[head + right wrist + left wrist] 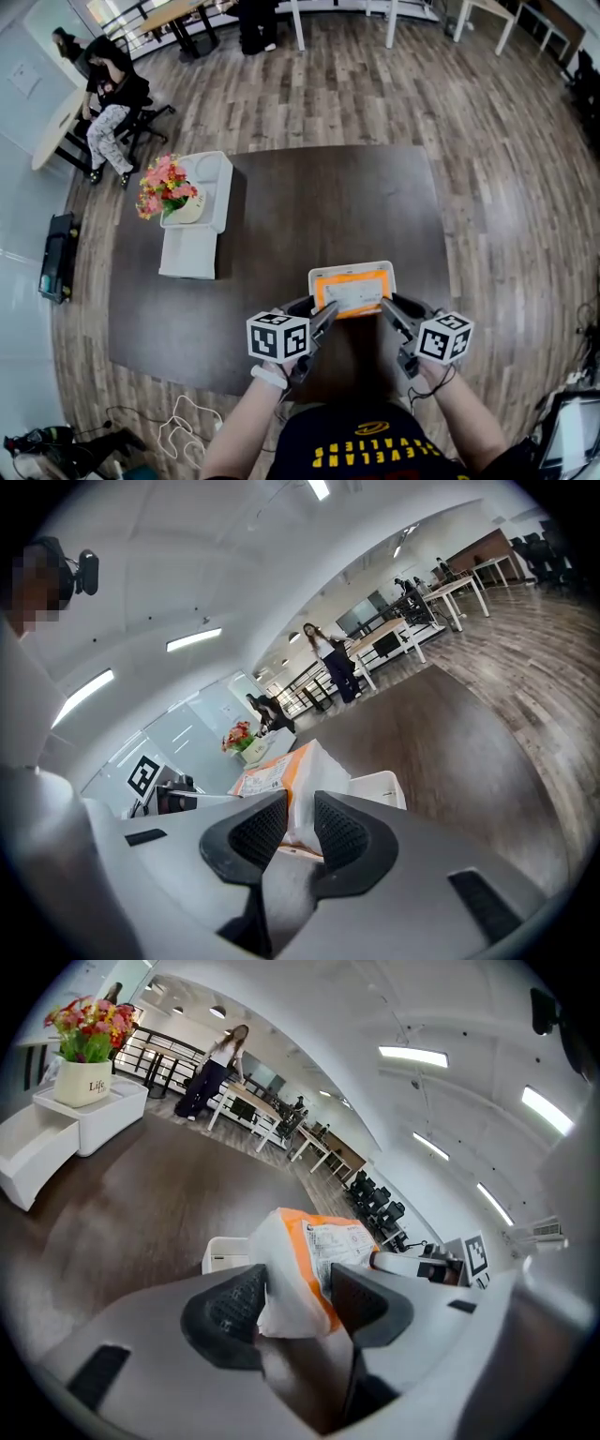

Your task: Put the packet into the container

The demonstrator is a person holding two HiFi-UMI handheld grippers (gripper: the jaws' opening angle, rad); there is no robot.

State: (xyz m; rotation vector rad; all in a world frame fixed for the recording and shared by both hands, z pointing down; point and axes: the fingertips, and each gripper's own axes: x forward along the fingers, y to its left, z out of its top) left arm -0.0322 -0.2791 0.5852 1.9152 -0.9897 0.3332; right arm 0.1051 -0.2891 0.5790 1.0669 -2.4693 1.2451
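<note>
A person holds an orange and white packet (353,292) over a white container (352,266) at the near edge of a dark bench (309,206), 1 pair of tongs at each end of it. The packet sits within the container's outline; whether it already rests inside cannot be told.

The left tongs (298,1297) stand wide apart, with the packet's crumpled white end between them and seemingly not squeezed. The right tongs (298,829) are nearly together, pinching the packet's thin opposite edge.

This looks like the placing step, close to done. The next move probably calls for lowering the packet fully, letting go on the right, then drawing both tongs back without dragging the packet out.

The room is a large open office with a wood plank floor (469,141). A white stand (197,248) on the bench's far left carries a pot of pink flowers (164,187). A seated person (108,103) is beyond it.
</note>
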